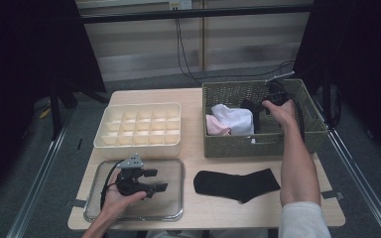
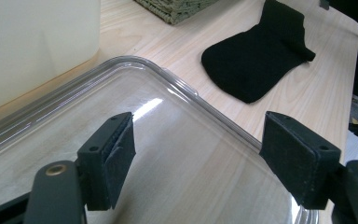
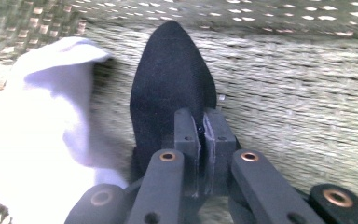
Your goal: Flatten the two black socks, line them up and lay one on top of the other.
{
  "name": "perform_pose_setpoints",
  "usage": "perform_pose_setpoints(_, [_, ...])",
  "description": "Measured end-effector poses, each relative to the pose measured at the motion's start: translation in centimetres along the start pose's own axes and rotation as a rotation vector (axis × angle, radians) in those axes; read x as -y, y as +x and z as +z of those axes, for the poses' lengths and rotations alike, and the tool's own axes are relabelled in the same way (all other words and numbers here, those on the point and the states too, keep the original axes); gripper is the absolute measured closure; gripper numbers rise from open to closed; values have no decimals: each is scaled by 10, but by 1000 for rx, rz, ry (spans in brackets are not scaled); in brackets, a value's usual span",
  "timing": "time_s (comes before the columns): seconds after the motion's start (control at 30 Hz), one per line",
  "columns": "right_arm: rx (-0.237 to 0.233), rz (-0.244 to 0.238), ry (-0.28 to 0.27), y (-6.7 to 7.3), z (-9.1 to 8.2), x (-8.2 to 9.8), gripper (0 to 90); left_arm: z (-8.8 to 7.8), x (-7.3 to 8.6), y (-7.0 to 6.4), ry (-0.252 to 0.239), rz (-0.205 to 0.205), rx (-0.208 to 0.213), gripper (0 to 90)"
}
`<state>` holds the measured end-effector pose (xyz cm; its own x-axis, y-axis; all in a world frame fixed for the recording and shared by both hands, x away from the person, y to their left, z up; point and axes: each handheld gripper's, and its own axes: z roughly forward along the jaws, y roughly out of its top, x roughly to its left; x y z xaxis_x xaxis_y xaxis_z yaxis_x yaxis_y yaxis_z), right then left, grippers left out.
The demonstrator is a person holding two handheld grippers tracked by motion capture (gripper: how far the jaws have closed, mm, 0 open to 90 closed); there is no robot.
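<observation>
My right gripper (image 3: pixel 201 128) is inside the woven basket (image 1: pixel 258 148), shut on the edge of a black sock (image 3: pixel 170 79) that stands up in front of its jaws. In the high view this gripper (image 1: pixel 257 108) reaches into the basket's middle from the right, beside a white garment (image 1: pixel 233 119). A second black sock (image 1: pixel 235 184) lies flat on the table near the front edge. My left gripper (image 1: pixel 157 180) rests over the clear tray (image 1: pixel 173 166), open, with nothing between its pads (image 2: pixel 116 158).
A cream divided organiser box (image 1: pixel 139 124) with several empty cells stands behind the clear tray. A pink garment (image 1: pixel 216 126) lies at the basket's left end under the white one. Bare tabletop lies between tray and sock.
</observation>
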<state>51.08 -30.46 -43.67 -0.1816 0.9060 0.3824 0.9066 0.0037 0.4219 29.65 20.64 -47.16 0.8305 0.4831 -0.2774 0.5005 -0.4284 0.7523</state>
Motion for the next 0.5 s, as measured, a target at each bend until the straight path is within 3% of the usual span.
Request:
perform_pose_setpoints(0.03, [6,-19,-4,2,-3,0,858,0,0,0,-1,2,-1,259])
perform_pose_setpoints(0.37, [-81,-36,-109,23,-35,4,858,0,0,-4,-5,11,-16,249])
perform_pose_setpoints(0.5, [-120,-41,-153,30,-43,10,858,2,-1,-2,-12,-18,-43,246])
